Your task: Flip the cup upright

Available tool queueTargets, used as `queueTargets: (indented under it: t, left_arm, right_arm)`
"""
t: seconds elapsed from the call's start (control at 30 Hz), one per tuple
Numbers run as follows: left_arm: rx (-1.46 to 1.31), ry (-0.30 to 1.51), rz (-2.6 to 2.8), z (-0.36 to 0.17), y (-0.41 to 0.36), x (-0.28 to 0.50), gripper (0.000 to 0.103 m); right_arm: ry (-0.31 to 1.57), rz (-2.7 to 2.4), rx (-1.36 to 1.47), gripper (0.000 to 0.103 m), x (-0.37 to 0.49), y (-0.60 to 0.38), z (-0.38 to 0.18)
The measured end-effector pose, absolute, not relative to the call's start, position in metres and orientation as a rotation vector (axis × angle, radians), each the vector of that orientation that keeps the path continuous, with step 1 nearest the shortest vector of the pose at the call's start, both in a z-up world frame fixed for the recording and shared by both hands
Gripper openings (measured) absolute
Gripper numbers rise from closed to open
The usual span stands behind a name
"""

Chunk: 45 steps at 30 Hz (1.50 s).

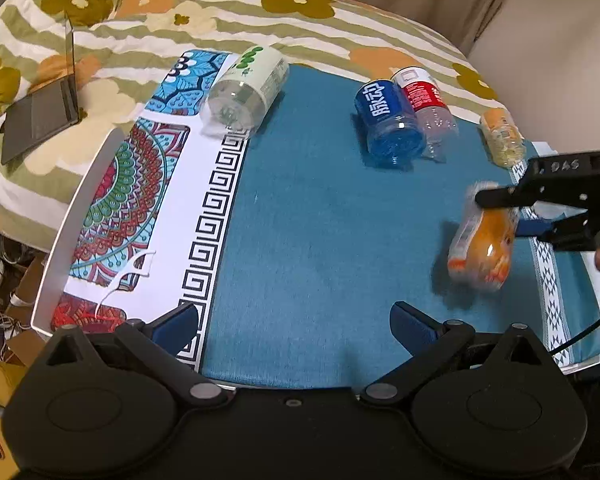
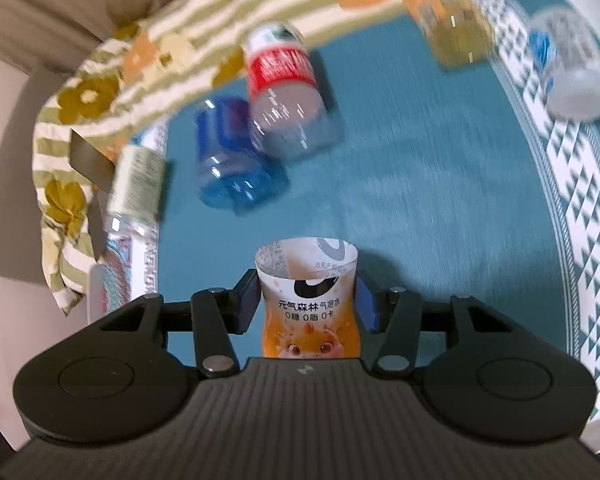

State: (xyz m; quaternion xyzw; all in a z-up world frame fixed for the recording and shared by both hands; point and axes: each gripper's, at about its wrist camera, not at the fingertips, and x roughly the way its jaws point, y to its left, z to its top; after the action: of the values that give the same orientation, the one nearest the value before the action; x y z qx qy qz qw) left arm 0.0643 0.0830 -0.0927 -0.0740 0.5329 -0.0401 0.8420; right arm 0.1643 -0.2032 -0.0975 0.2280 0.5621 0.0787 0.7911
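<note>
Your right gripper [image 2: 307, 304] is clamped on the orange cup [image 2: 309, 300], a cut-down plastic bottle with a printed sleeve, one blue pad on each side of its waist. From the left wrist view the orange cup [image 1: 482, 244] appears to hang tilted above the teal mat [image 1: 320, 220], off the surface, well to the right of the blue cup [image 1: 390, 124], which lies on its side touching the red-labelled cup [image 1: 426, 108]. Motion blur hides the exact angle.

Your left gripper [image 1: 296, 326] sits spread wide with nothing between its fingers, hovering at the near edge of the teal mat, nearer you than the blue cup.

Judge this cup as very light, thin-walled and springy: it will likely dent under a hard squeeze and may slip on its glossy sleeve. The cut rim looks the weakest part, so a grip at mid-body, where the pads sit now, seems sound. Squeeze only enough to stop it rotating, and set it down gently, since something this light could topple easily.
</note>
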Motion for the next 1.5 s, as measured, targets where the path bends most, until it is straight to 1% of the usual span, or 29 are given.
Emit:
queueTargets:
  t: [0.2, 0.57, 0.67, 0.8, 1.03, 1.27, 1.33, 1.37, 1.4, 1.43, 1.5]
  left_arm:
    - [-0.124, 1.111, -0.083, -0.091, 0.083, 0.066, 0.103]
    - [-0.036, 1.041, -0.089, -0.097, 0.083, 0.063, 0.103]
    - [-0.010, 1.038, -0.093, -0.100, 0.084, 0.061, 0.103]
    - [0.022, 1.039, -0.100, -0.101, 0.083, 0.059, 0.103]
    - [0.043, 1.022, -0.128, -0.097, 0.078, 0.053, 0.103]
    - [0.042, 1.019, -0.145, -0.092, 0.070, 0.050, 0.103]
    - [0.050, 1.014, -0.144, -0.089, 0.069, 0.049, 0.103]
    - [0.049, 1.011, -0.142, -0.088, 0.069, 0.048, 0.103]
    - [0.047, 1.009, -0.140, -0.087, 0.069, 0.048, 0.103]
    - [0.042, 1.006, -0.137, -0.085, 0.068, 0.047, 0.103]
    - [0.035, 1.004, -0.133, -0.084, 0.068, 0.047, 0.103]
  right_arm:
    - [0.977, 0.174, 0.391, 0.066, 0.140, -0.187, -0.077]
    - [0.598, 0.133, 0.188, 0.066, 0.102, -0.155, -0.123]
    - [0.554, 0.123, 0.189, 0.067, 0.100, -0.152, -0.136]
    - [0.526, 0.116, 0.172, 0.067, 0.091, -0.146, -0.138]
    - [0.537, 0.126, 0.130, 0.067, 0.068, -0.143, -0.138]
    - [0.551, 0.140, 0.084, 0.070, 0.064, -0.136, -0.138]
    - [0.559, 0.150, 0.085, 0.072, 0.064, -0.136, -0.138]
    - [0.559, 0.152, 0.084, 0.076, 0.063, -0.136, -0.138]
    - [0.558, 0.152, 0.082, 0.082, 0.063, -0.136, -0.137]
    - [0.555, 0.149, 0.079, 0.085, 0.062, -0.137, -0.136]
    - [0.548, 0.143, 0.072, 0.101, 0.062, -0.139, -0.134]
